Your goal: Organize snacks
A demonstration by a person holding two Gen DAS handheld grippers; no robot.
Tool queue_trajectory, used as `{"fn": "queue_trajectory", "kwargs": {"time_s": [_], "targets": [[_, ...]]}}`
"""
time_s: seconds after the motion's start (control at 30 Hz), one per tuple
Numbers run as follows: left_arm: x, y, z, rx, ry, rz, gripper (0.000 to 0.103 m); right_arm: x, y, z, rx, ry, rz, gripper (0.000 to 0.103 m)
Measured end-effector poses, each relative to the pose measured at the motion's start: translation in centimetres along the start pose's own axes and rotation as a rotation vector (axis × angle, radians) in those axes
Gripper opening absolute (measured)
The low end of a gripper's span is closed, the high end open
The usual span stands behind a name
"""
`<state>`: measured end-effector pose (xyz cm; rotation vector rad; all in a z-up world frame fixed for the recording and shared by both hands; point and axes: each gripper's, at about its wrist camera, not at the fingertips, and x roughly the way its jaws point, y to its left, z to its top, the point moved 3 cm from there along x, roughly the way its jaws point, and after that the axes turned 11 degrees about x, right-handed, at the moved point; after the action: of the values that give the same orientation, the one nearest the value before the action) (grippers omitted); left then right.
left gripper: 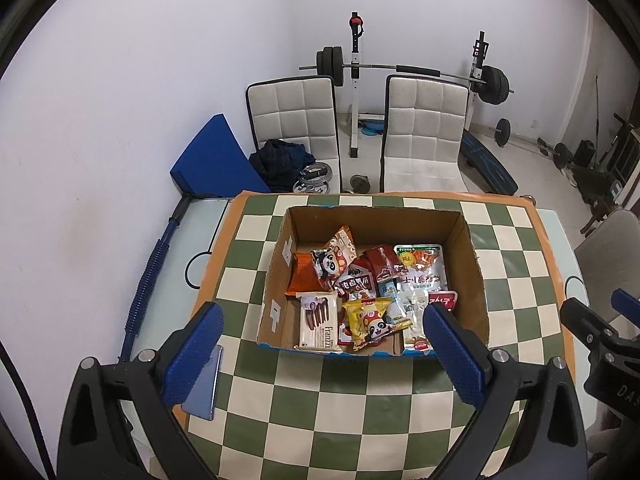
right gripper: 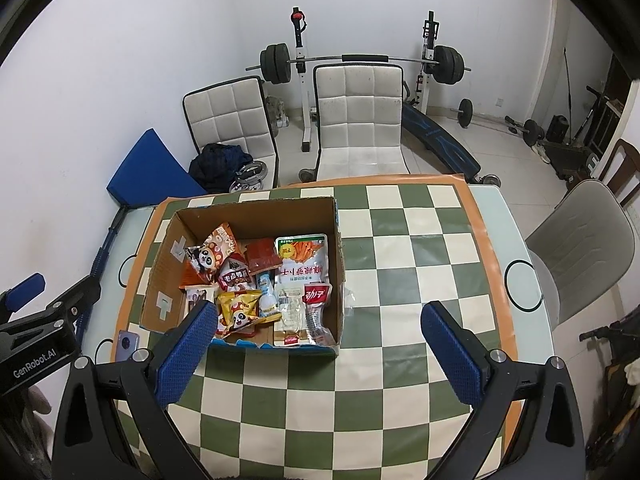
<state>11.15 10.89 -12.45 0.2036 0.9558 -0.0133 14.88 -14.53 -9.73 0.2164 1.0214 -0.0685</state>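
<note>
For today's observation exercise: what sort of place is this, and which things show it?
Probably a room at home used for dining and exercise: a barbell rack by the wall, padded chairs, and a table with a checked cloth.

Two white chairs (left gripper: 420,136), barbell rack (left gripper: 354,80), phone (left gripper: 202,384)

Cardboard box (right gripper: 160,280) sits toward the table's (right gripper: 420,280) far-left corner; snack packets (right gripper: 302,260) lie inside; phone (right gripper: 127,342) lies at the left edge.
</note>
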Motion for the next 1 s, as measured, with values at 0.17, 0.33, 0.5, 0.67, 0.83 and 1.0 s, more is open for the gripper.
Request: {"fn": "queue_trajectory", "kwargs": {"time_s": [0.17,0.33,0.5,0.67,0.83,1.0], "targets": [[-0.27,-0.15,-0.26,-0.001,0.004,-0.003,0.102,0.20,-0.05,-0.36,0.002,-0.005,-0.002,0.103],[-0.28,-0.13,-0.25,-0.001,0.003,-0.003,0.102,0.08,-0.10,-0.49,0.004,-0.006,-0.004,0.103],[-0.42,-0.18,-0.30,-0.002,0.000,0.000,0.102,0.08,-0.04,-0.52,0.006,-0.004,-0.002,0.103],[-0.50,-0.20,-0.32,-0.002,0.000,0.000,0.102,0.08,-0.06,-0.50,0.006,-0.006,-0.002,0.103],[-0.71,-0.12,-0.21,-0.002,-0.003,0.005,0.102,-0.04,-0.03,-0.47,0.010,-0.004,-0.002,0.103],[-0.75,-0.05,-0.17,-0.002,-0.004,0.007,0.102,-0.05,-0.09,-0.48,0.010,-0.003,-0.001,0.103]]}}
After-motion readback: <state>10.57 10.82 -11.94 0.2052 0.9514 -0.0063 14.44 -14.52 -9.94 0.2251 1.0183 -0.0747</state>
